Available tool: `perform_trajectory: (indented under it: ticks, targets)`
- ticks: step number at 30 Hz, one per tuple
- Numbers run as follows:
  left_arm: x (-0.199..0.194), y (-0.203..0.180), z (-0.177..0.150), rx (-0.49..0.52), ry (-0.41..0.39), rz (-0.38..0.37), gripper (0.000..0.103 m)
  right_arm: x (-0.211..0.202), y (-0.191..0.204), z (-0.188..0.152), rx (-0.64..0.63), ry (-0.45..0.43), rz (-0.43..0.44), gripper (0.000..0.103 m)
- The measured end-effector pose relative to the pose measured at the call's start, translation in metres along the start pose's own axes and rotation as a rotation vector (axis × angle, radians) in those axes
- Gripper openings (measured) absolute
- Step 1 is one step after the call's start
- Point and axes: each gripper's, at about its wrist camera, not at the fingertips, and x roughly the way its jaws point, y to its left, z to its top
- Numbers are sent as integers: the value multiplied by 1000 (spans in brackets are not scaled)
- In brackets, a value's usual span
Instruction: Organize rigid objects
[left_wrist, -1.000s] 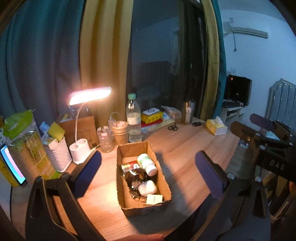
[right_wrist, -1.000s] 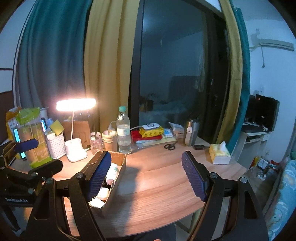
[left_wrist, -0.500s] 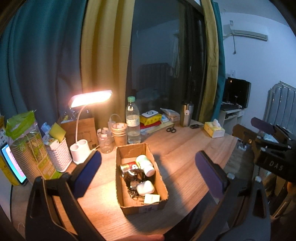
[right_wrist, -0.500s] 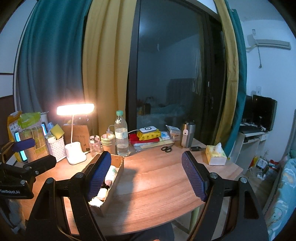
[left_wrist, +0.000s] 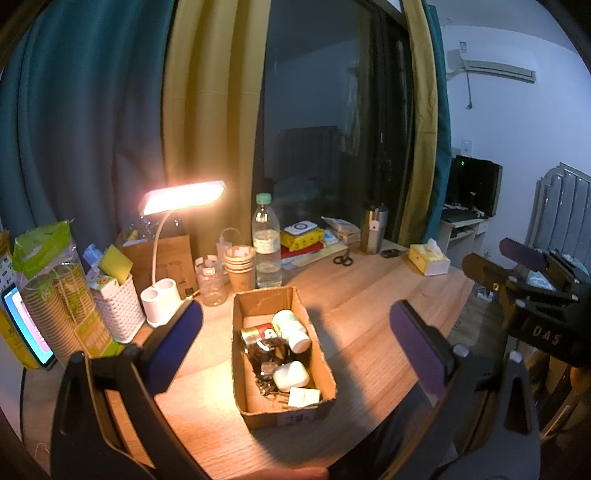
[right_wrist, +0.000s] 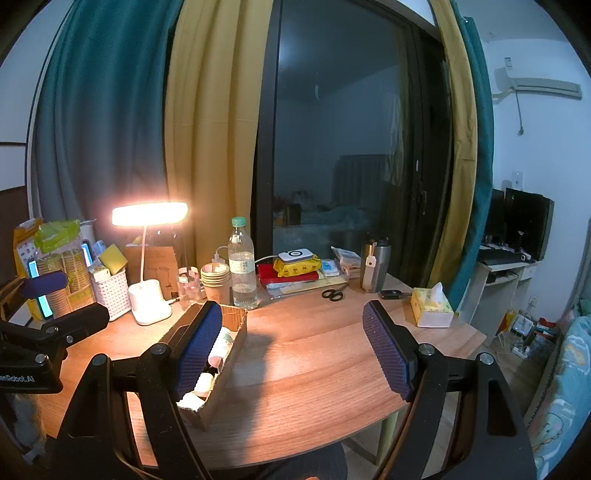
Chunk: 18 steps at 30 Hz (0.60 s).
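Observation:
An open cardboard box (left_wrist: 258, 408) sits on the wooden desk (left_wrist: 354, 295). It holds a white pill bottle (left_wrist: 291, 328), a red can (left_wrist: 255, 334), a white case (left_wrist: 291, 374), a small white card (left_wrist: 303, 397) and dark small items. My left gripper (left_wrist: 295, 343) is open and empty, held above and in front of the box. My right gripper (right_wrist: 291, 347) is open and empty, to the right of the box (right_wrist: 218, 384); its left finger hides part of the box. Each gripper shows at the edge of the other's view.
Along the back of the desk stand a lit desk lamp (left_wrist: 162, 288), a water bottle (left_wrist: 266, 247), paper cups (left_wrist: 240, 267), a white basket (left_wrist: 120, 308), stacked books (right_wrist: 291, 273), a steel flask (right_wrist: 375, 264), scissors (right_wrist: 332, 293) and a tissue box (right_wrist: 430, 308). The desk edge curves at the front right.
Both grippers have drawn back and risen a little from the desk. The box looks smaller and farther. Both stay open and empty.

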Motion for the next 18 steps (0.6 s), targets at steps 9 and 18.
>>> perform_trajectory:
  ticks: [9, 18]
  targets:
    - [1, -1, 1, 6, -3, 3, 102, 2, 1, -2, -8, 6, -3, 81]
    - [1, -2, 2, 7, -3, 3, 102, 4, 2, -4, -8, 11, -5, 81]
